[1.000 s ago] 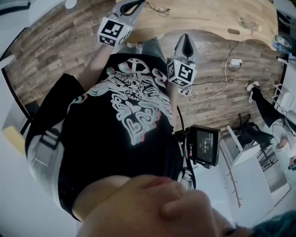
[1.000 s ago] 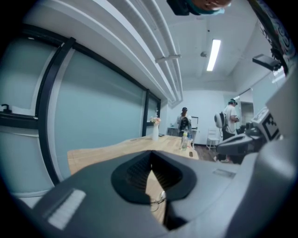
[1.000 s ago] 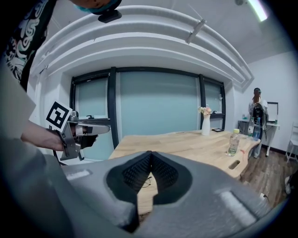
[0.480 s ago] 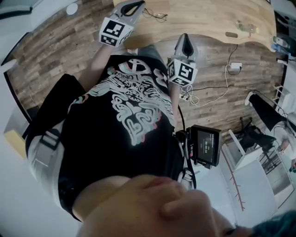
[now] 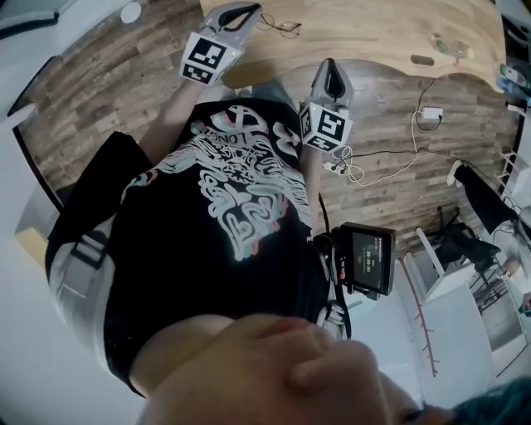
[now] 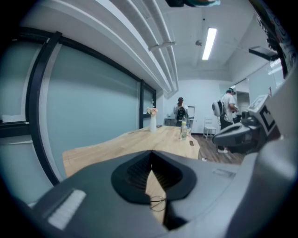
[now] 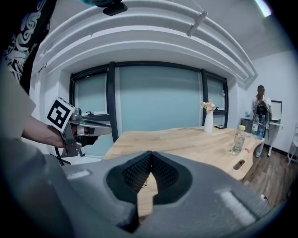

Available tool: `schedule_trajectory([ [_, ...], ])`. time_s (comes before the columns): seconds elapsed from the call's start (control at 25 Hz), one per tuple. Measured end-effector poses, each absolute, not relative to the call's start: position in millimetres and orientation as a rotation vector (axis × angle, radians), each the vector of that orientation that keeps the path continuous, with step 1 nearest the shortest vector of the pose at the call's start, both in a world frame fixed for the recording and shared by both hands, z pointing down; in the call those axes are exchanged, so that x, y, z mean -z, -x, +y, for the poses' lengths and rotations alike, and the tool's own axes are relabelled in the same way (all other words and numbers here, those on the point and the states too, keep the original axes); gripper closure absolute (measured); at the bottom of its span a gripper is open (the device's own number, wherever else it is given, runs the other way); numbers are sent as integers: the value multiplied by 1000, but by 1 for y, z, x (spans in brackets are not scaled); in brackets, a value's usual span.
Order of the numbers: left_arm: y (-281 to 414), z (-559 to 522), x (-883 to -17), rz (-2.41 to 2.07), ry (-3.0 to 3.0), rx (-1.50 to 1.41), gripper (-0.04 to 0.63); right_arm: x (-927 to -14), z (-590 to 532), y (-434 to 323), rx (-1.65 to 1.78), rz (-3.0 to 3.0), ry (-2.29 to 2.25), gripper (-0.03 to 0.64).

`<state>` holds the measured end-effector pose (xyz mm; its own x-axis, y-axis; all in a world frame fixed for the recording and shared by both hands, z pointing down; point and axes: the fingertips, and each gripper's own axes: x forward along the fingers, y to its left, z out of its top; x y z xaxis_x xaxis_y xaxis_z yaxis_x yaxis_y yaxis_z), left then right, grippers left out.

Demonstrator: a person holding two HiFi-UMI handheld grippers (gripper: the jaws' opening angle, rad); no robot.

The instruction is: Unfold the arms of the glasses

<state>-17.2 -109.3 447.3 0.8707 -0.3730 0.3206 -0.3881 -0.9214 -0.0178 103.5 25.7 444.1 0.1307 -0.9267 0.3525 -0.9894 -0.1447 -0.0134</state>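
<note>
The glasses [image 5: 282,26] lie on the counter [image 5: 382,33] near its left end, just beside the left hand-held gripper [image 5: 240,10]. It and the right hand-held gripper [image 5: 330,70] have their jaws together, holding nothing. Closed jaws might bump the thin glasses and slide them off the edge.

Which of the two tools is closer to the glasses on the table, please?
The left tool: it reaches over the wooden table, with its tip just beside the glasses. The right tool hangs farther back, near the table's edge.

Left tool [image 6: 151,157] jaws tip-to-tip (nothing held); glasses [image 6: 157,203] on wooden table [image 6: 125,145] beyond.
</note>
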Motion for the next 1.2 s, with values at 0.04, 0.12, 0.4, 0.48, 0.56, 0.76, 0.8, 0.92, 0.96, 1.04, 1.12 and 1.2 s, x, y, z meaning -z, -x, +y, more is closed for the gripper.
schedule_trajectory([
  [0.04, 16, -111, -451, -606, -2987, -509, 606, -447, 23, -105, -416, -1888, -2168, 617],
  [0.12, 15, -113, -457, -601, -2977, -530, 606, -454, 20, -104, -434, -1885, -2145, 617],
  [0.4, -2, -111, -486, -555, -2978, -614, 606, -491, 13, -107, -545, -1893, -2040, 617],
  [0.48, -7, -109, -494, -535, -2978, -636, 606, -501, 12, -109, -571, -1890, -2019, 617],
  [0.56, -10, -107, -502, -522, -2993, -672, 606, -509, 9, -109, -583, -1890, -1989, 617],
  [0.76, -19, -110, -541, -483, -3013, -847, 606, -537, -16, -114, -575, -1906, -1857, 617],
  [0.8, -22, -108, -547, -469, -3013, -876, 606, -542, -19, -115, -582, -1902, -1831, 617],
  [0.92, -24, -100, -557, -438, -3012, -926, 606, -550, -24, -111, -604, -1917, -1762, 617],
  [0.96, -25, -99, -561, -432, -3006, -940, 606, -554, -28, -109, -609, -1926, -1739, 617],
  [1.04, -29, -102, -571, -414, -2995, -974, 606, -564, -37, -108, -619, -1933, -1699, 617],
  [1.12, -30, -98, -576, -387, -3001, -1006, 606, -569, -40, -106, -615, -1933, -1672, 617],
  [1.2, -28, -89, -579, -356, -3032, -1051, 606, -571, -39, -102, -601, -1930, -1655, 617],
])
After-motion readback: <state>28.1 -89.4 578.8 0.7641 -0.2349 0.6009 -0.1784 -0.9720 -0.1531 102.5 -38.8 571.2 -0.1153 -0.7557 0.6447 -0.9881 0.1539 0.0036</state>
